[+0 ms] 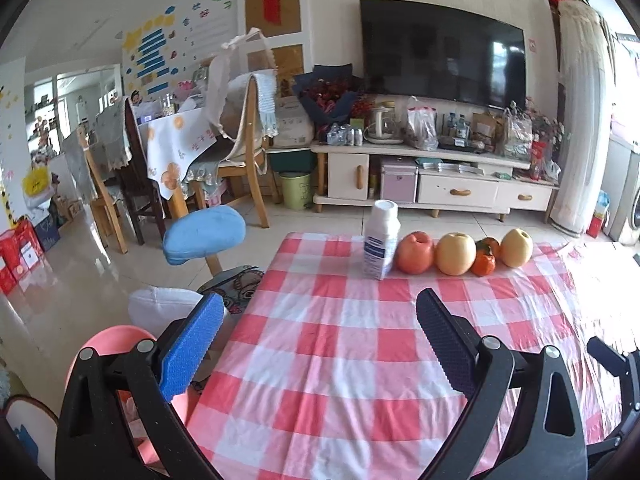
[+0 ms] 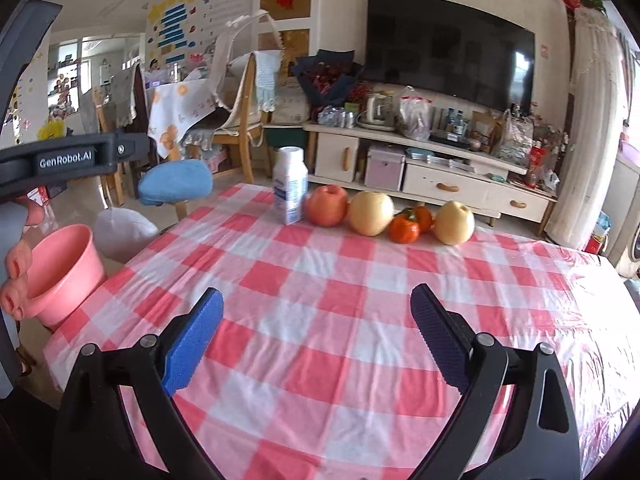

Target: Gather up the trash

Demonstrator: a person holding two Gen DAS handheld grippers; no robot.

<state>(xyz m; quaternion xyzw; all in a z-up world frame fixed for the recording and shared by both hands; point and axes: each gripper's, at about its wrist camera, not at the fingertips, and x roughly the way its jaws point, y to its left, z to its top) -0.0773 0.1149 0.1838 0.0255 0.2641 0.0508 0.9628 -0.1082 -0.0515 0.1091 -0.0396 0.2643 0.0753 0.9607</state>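
A white milk bottle with a blue label stands upright at the far edge of the red-and-white checked tablecloth. A pink bin sits on the floor off the table's left side. My left gripper is open over the cloth's near left part, nothing between its fingers. My right gripper is open too, empty, above the middle of the cloth. The left gripper's body and a hand show at the left of the right wrist view.
Beside the bottle lie a red apple, two yellow pears and two small orange fruits. A blue stool and a white bag stand left of the table. A TV cabinet is behind.
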